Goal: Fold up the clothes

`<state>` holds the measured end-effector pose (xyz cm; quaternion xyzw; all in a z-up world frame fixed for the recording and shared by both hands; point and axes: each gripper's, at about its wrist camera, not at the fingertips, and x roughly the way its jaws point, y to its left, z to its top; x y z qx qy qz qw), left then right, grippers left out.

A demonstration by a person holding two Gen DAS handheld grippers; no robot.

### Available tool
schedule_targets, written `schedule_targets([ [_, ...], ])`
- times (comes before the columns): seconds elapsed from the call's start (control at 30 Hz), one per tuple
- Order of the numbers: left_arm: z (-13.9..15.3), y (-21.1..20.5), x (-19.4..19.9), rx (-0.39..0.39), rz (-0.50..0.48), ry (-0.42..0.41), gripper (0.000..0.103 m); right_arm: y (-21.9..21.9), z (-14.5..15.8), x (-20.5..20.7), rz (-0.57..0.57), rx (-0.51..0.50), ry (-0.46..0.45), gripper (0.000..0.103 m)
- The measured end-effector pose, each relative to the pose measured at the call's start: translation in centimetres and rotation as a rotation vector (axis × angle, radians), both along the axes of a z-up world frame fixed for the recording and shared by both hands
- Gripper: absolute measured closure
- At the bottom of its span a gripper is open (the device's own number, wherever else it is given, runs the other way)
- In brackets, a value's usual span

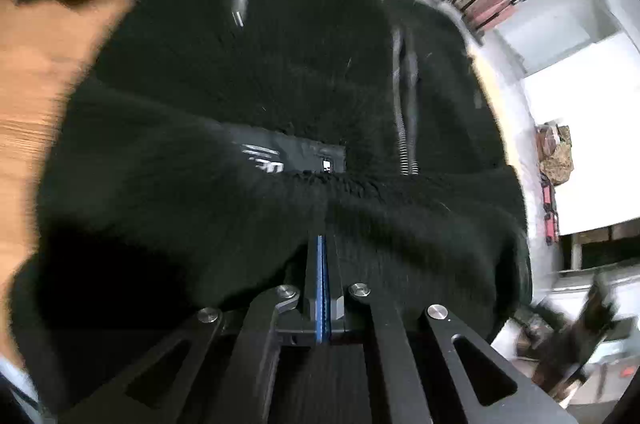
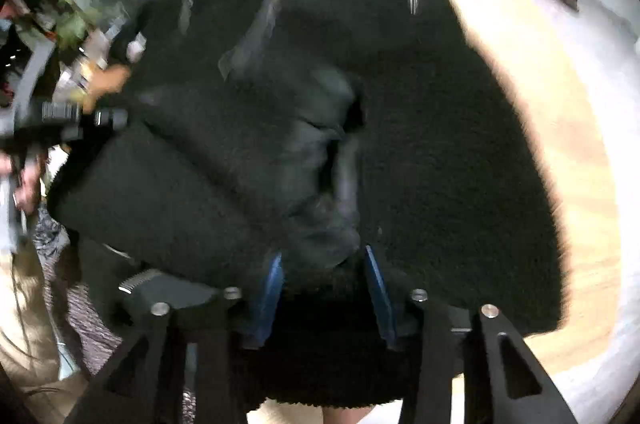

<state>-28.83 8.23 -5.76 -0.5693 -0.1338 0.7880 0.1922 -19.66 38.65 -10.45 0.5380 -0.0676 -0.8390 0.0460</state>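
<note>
Left fingers [image 1: 325, 252] pinching black fleece jacket [image 1: 280, 83]

surface: wooden table [image 1: 36, 95] | lying on it: black fleece jacket [image 1: 300, 63], spread out

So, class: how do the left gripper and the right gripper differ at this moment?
The left gripper is shut, its blue pads together on an edge of the black fleece jacket; the right gripper has its blue pads apart, with fleece between them. Both point down at the same jacket on the wooden table.
</note>
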Motion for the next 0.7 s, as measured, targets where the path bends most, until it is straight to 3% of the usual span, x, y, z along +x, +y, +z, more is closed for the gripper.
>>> schedule_targets([
  [0.1,1.5,-3.1,3.5,-0.092,0.066,0.095,0.1,-1.0,3.7,-0.4,0.051,-0.014,0.13,0.052],
  [0.17,-0.7,-4.3,4.9,-0.232,0.112,0.056,0.1,-2.0,4.6,-1.5,0.084,-0.055,0.175,0.051],
  [0.2,-2.9,-4.8,5.8,-0.266,0.106,0.008,0.1,-2.4,3.2,-3.0,0.069,-0.024,0.151,0.051],
  [0.23,-4.4,-5.4,6.8,-0.262,0.091,-0.019,0.1,-2.8,1.9,-4.5,0.054,0.007,0.127,0.051],
  [0.27,-4.7,-6.1,7.8,-0.225,0.108,0.033,0.1,-3.0,0.4,-6.0,0.035,0.053,0.096,0.053],
  [0.3,-4.1,-6.9,8.5,-0.181,0.113,0.052,0.1,-2.8,-1.7,-7.9,-0.001,0.148,0.039,0.06],
  [0.33,-3.4,-7.4,8.7,-0.145,0.114,0.044,0.1,-2.4,-3.5,-9.3,-0.036,0.225,-0.012,0.058],
  [0.37,-2.3,-8.0,8.6,-0.105,0.122,0.034,0.1,-1.5,-4.3,-9.5,-0.074,0.245,-0.044,0.052],
  [0.4,-0.7,-8.5,8.5,-0.077,0.124,0.051,0.1,-0.8,-4.6,-9.5,-0.101,0.248,-0.062,0.058],
  [0.47,2.4,-9.1,7.9,-0.062,0.128,0.136,0.1,-1.1,-1.7,-7.6,-0.089,0.149,-0.01,0.06],
  [0.53,4.1,-9.2,5.9,-0.056,0.138,0.188,0.1,-2.2,1.2,-5.2,-0.05,0.096,0.077,0.052],
  [0.57,3.2,-9.0,4.1,-0.075,0.149,0.177,0.1,-2.8,2.0,-4.0,-0.03,0.099,0.102,0.05],
  [0.63,1.0,-8.5,0.2,-0.121,0.173,0.147,0.1,-3.6,1.1,-2.3,0.011,0.135,0.059,0.051],
  [0.7,-2.5,-9.8,-2.0,-0.1,0.242,0.091,0.1,-3.5,-1.1,-2.0,-0.002,0.256,-0.002,0.051],
])
